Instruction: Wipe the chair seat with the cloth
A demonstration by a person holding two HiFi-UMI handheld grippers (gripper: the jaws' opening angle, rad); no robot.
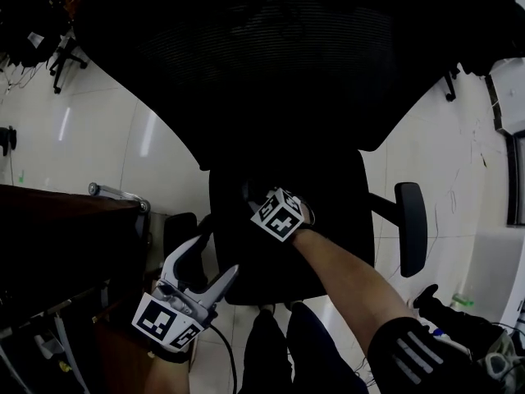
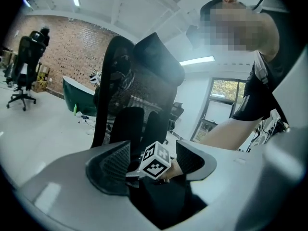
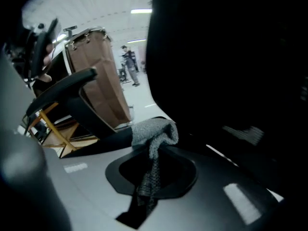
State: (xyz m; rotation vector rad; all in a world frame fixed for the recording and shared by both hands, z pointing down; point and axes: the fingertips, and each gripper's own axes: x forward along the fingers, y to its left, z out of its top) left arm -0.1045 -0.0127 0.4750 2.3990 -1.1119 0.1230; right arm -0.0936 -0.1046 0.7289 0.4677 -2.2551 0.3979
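Closest to me is my left gripper (image 1: 211, 263), held low beside the chair over the pale, glossy floor (image 1: 98, 138). Its two grey jaws, curved with ribbed inner pads, stand well apart with nothing between them. My right gripper (image 3: 153, 166) is clenched on the cloth (image 3: 155, 133), a grey, coarse-knit rag. It bunches into a soft lump beyond the jaw tips, and a darker tail trails back between them. From the head view that gripper reaches over the seat (image 1: 246, 257), a flat black pad so dark that its surface shows no texture. Only the marker cube stands out there; the jaws and the cloth are lost against the black. I cannot tell whether the rag actually presses on the seat. The mesh backrest (image 1: 271, 64) shows faint horizontal ribbing. One padded oblong armrest (image 1: 410, 226) juts out on the right.
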